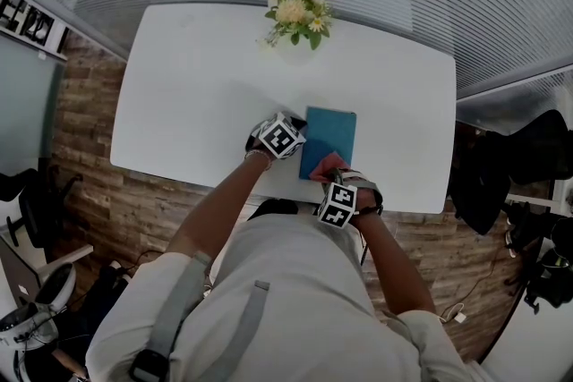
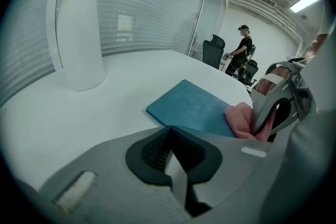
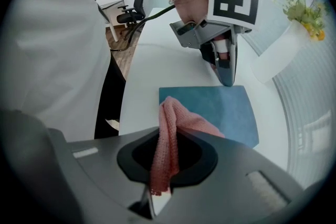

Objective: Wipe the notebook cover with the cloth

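Wide bare bench (image 1: 188,94) left of blue notebook (image 1: 336,130), flower vase (image 1: 298,18) at far edge well apart, left tongs (image 3: 229,80) against notebook's left edge, right tongs (image 1: 331,177) and pink cloth (image 1: 328,164) over its near corner, bare strip to its right.

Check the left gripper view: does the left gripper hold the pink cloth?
No, the cloth is pinched by the right gripper, and the left gripper shows shut fingers with nothing between them.
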Motion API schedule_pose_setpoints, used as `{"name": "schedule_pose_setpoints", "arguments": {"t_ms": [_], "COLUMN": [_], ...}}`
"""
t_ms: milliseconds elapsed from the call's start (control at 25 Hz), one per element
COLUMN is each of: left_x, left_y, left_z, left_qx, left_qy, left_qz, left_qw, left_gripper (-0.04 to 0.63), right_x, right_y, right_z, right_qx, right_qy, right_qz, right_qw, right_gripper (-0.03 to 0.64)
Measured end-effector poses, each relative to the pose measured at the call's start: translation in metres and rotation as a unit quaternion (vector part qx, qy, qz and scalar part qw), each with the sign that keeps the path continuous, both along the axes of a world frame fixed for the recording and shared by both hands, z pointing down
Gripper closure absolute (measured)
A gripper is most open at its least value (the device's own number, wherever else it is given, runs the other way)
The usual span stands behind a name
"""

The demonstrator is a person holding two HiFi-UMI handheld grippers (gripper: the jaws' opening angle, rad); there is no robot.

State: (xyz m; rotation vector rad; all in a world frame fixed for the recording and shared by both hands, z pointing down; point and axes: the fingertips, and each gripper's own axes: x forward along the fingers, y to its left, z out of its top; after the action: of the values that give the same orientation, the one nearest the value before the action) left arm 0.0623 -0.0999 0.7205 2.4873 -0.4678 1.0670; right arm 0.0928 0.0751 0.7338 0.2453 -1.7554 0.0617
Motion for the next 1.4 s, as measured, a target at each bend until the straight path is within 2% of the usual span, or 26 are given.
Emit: {"name": "schedule_pose_setpoints", "arguments": {"t_ms": [160, 280, 480, 640, 800, 1160, 1400], "left_x": [0.002, 0.0, 0.001, 0.0, 0.002, 0.001, 0.0], "left_y": [0.002, 0.0, 0.0, 0.0, -0.001, -0.001, -0.002], "left_z": [0.006, 0.004, 0.002, 0.003, 0.004, 0.002, 0.002], "left_qx": [-0.005, 0.0, 0.004, 0.004, 0.005, 0.003, 0.004], "left_qy": [0.0, -0.002, 0.001, 0.0, 0.003, 0.002, 0.001], "left_qz": [0.004, 0.001, 0.001, 0.001, 0.003, 0.0, 0.001], "left_qw": [1.0, 1.0, 1.0, 1.0, 1.0, 1.0, 1.0], "left_gripper": [0.592, 0.592, 0.592, 0.592, 0.592, 0.592, 0.592], "right_x": [-0.004, 0.003, 0.025, 0.042, 0.06, 0.089, 0.089], "right_y": [-0.02, -0.053, -0.106, -0.144, -0.172, -0.197, -0.195], "right_z": [-0.027, -0.047, -0.067, -0.068, -0.054, -0.005, 0.005], "right_qx": [0.024, 0.088, 0.188, 0.234, 0.244, 0.22, 0.215], "right_qy": [-0.02, -0.014, 0.017, 0.046, 0.075, 0.134, 0.132], "right_qz": [0.01, 0.02, 0.028, 0.027, 0.029, 0.016, 0.013], "right_qw": [0.999, 0.996, 0.982, 0.971, 0.966, 0.966, 0.967], "right_gripper": [0.597, 0.595, 0.591, 0.591, 0.591, 0.591, 0.609]}}
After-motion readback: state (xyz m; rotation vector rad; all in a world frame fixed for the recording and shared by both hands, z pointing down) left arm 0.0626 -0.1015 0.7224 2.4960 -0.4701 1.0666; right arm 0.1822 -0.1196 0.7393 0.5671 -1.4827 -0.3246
